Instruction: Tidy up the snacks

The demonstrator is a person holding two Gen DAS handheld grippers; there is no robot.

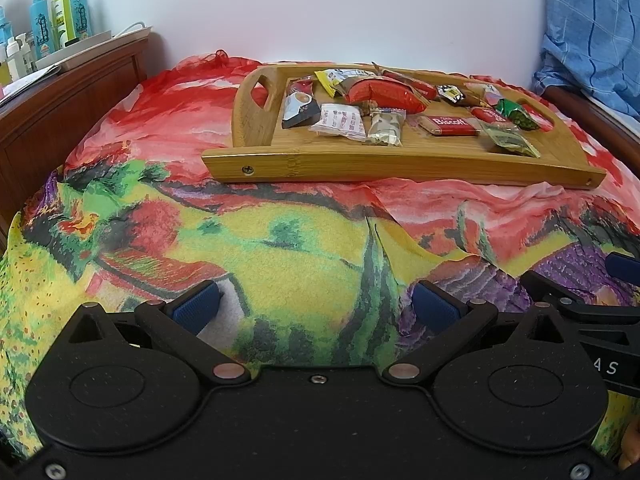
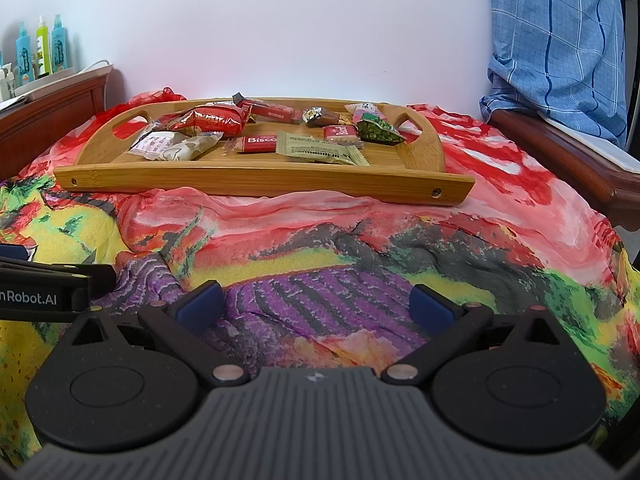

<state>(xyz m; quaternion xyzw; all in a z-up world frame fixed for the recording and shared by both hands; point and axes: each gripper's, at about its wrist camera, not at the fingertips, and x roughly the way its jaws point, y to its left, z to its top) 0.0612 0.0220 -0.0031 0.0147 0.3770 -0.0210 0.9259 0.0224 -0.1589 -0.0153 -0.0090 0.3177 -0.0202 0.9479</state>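
Note:
A bamboo tray [image 1: 360,162] [image 2: 248,178] lies on the far part of a colourful cloth. Several wrapped snacks sit on it: a red puffed bag [image 1: 382,94] [image 2: 210,118], a red Biscoff pack [image 1: 450,124] [image 2: 258,143], a green pea pouch [image 1: 516,114] [image 2: 378,131], a white pack [image 1: 340,120] [image 2: 154,145] and a beige sachet [image 2: 320,148]. My left gripper [image 1: 316,308] is open, well short of the tray, with nothing between its blue pads. My right gripper [image 2: 316,304] is open too, low over the cloth, empty.
The patterned cloth [image 1: 280,240] [image 2: 360,240] covers the whole surface, with wrinkles near the tray. A wooden rail [image 1: 60,100] at the left carries spray bottles [image 1: 60,16]. A blue checked fabric [image 2: 560,40] hangs at the right over another wooden rail [image 2: 560,152]. A white wall stands behind.

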